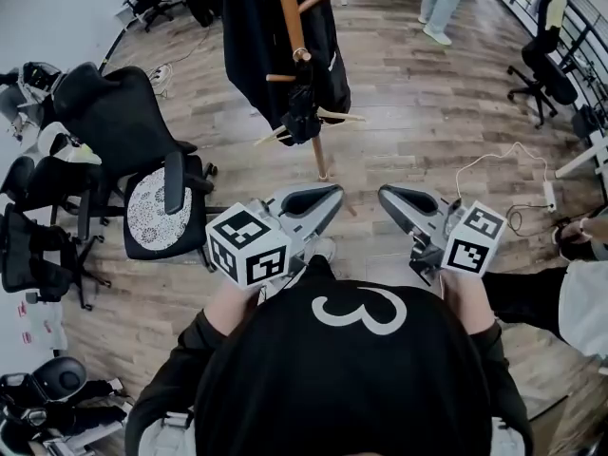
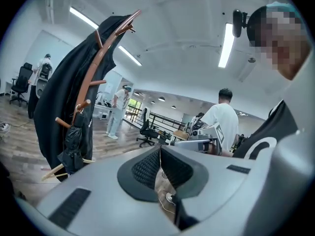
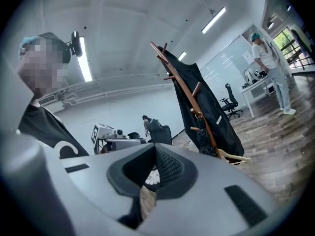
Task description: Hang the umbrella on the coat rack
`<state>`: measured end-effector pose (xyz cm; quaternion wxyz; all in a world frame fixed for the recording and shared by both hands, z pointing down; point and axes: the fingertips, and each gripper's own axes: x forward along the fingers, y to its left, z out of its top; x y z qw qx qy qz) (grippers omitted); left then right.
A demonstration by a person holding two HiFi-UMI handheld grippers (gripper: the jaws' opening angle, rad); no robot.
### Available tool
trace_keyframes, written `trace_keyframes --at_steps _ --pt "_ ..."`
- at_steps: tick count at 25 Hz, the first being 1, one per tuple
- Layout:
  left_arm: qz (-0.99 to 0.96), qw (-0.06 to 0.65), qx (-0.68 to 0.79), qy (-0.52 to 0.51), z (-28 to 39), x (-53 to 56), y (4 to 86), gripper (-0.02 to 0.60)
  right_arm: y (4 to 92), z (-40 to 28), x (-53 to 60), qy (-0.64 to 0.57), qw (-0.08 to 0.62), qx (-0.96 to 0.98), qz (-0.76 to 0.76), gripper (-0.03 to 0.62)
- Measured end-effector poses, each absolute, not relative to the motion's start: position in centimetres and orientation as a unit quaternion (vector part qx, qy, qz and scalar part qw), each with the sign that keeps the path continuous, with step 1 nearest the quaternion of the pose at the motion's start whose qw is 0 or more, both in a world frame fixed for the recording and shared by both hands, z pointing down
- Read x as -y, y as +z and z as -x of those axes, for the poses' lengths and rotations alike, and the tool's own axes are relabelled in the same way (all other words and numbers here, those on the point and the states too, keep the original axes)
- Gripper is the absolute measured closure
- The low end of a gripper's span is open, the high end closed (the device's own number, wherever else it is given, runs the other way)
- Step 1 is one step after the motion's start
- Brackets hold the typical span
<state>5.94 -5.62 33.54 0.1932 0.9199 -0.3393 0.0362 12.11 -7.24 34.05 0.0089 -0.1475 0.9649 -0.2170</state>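
— Starting closest: finding anything in the grey plastic left gripper [image 1: 332, 195]?

— Finding nothing. Seeing its black ribbed pads [image 2: 146, 168] pressing flat against each other, clamping only air. Seeing the same in the grey plastic right gripper [image 1: 387, 194]: jaws meeting, holding nothing. Pointing both roughly level, out over the brown wood-plank floor [image 1: 427, 131], tips near each other but apart.

— Moving outward, then. Spotting the black folded umbrella [image 1: 302, 112] where?

— Hanging already on the reddish-brown wooden coat rack [image 1: 321, 158], well apart from both grippers and straight ahead of them. Dangling by its top end from a short wooden peg [image 1: 281, 78], right against the upright pole [image 1: 288, 8]. Running its long axis up and down, alongside that pole: strap end pointing up, bunched fabric end pointing down at the floor.

— Sharing the rack with anything?

— Sharing it with a long black coat [image 1: 249, 36] draping behind and to the left. Also sitting just beside a pale wooden clothes hanger [image 1: 334, 116] poking out sideways near the umbrella's lower end; not managing to tell whether touching.

— And off to the side, farther back?

— Noting a black office chair with a speckled white seat [image 1: 152, 212] left of the rack, then, far beyond, a person in light trousers [image 1: 442, 3] standing on the floorboards.
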Motion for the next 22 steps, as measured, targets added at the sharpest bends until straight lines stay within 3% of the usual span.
trace_keyframes --at_steps 22 --pt "-0.939 0.140 0.308 0.067 -10.7 0.9 30.9 0.561 30.7 -16.0 1.5 -0.176 0.031 -0.972 0.153 0.568"
